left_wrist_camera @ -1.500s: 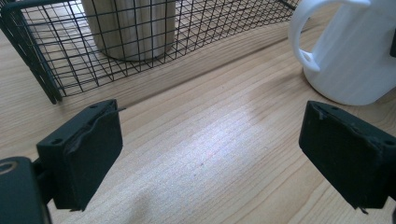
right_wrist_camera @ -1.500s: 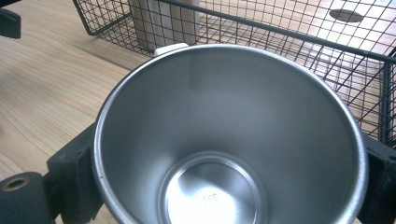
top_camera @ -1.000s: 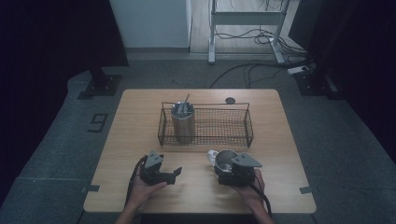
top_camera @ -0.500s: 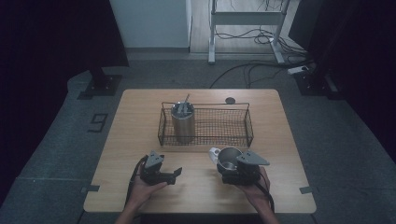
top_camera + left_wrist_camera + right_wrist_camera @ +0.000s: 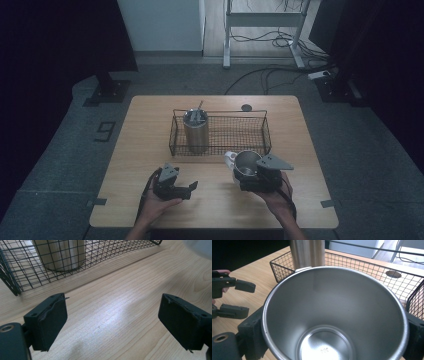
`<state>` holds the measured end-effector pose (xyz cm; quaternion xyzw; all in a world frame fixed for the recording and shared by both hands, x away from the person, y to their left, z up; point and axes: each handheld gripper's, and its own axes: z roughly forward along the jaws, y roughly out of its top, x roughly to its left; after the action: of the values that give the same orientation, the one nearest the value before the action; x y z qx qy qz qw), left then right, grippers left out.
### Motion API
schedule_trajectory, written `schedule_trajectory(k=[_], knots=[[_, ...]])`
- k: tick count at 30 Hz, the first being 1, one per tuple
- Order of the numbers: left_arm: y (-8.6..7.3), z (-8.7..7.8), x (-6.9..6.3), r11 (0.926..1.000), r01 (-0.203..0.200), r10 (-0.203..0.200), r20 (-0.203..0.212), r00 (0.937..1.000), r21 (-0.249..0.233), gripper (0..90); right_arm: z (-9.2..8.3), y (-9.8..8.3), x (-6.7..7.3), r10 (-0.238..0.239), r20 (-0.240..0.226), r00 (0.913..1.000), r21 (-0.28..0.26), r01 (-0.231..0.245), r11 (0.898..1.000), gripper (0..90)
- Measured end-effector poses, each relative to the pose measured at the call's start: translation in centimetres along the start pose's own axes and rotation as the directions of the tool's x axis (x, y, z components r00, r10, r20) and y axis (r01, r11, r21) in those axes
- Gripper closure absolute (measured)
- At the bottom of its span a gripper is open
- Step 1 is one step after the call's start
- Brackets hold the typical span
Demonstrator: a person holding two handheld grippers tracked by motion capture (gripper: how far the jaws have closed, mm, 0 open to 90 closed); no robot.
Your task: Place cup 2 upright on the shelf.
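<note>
1. Right gripper (image 5: 250, 176) has risen since the earlier frame; its jaws clamp the steel cup (image 5: 247, 164) by its sides, mouth up, above the tabletop (image 5: 140, 130), just short of the wire basket (image 5: 220, 134).
2. Left gripper (image 5: 187, 189) unmoved near the front edge; jaws have just been closing, still apart, nothing between them.
3. Tall steel tumbler (image 5: 195, 131) stands in the basket's left end.

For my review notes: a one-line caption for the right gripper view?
Right gripper grips an empty steel cup before the wire basket, left gripper open beside.
</note>
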<state>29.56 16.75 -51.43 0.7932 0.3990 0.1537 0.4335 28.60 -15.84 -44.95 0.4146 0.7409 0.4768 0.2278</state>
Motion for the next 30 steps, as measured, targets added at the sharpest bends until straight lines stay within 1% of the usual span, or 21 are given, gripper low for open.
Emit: schedule_trajectory(k=[2, 3, 5, 12, 22, 26, 27, 30], knots=[[0.0, -0.1, 0.0, 1.0, 0.006, -0.006, -0.001, 1.0, -0.007, 9.0, -0.1, 0.3, -0.1, 0.0, -0.001, 1.0, -0.001, 0.0, 1.0, 6.7], [0.0, -0.1, 0.0, 0.9999, 0.012, -0.012, 0.002, 0.9999, -0.012, 11.8, -0.2, 0.5, -0.1, 0.002, 0.002, 1.0, -0.006, -0.002, 1.0, 6.7], [0.1, -0.2, 0.1, 0.9998, 0.016, -0.016, 0.005, 0.9999, -0.013, 13.5, -0.2, 0.7, -0.2, 0.006, 0.004, 1.0, -0.014, -0.006, 1.0, 6.7], [0.1, -0.4, 0.1, 0.9994, 0.028, -0.028, 0.007, 0.9996, -0.022, 14.4, -0.3, 1.4, -0.5, 0.007, 0.003, 1.0, -0.02, -0.007, 1.0, 6.7], [-0.1, -0.1, -0.1, 0.9999, 0.016, -0.016, 0.01, 0.9998, -0.003, 14.5, -0.2, 2.3, -0.8, 0.009, 0.014, 0.9999, -0.032, -0.009, 0.999, 6.6], [-0.1, -0.1, 0.0, 0.9997, 0.025, -0.025, 0.009, 0.9996, -0.004, 14.4, -0.1, 2.7, -1.0, 0.018, 0.015, 0.9997, -0.045, -0.018, 0.999, 6.7], [-0.1, -0.1, 0.1, 0.9993, 0.037, -0.037, 0.023, 0.9991, -0.002, 14.5, -0.2, 2.9, -1.2, 0.021, 0.017, 0.9996, -0.049, -0.021, 0.999, 6.6], [-0.1, -0.1, 0.1, 0.9989, 0.047, -0.046, 0.029, 0.9985, -0.004, 14.5, -0.1, 3.1, -1.3, 0.025, 0.016, 0.9996, -0.051, -0.024, 0.998, 6.6]])
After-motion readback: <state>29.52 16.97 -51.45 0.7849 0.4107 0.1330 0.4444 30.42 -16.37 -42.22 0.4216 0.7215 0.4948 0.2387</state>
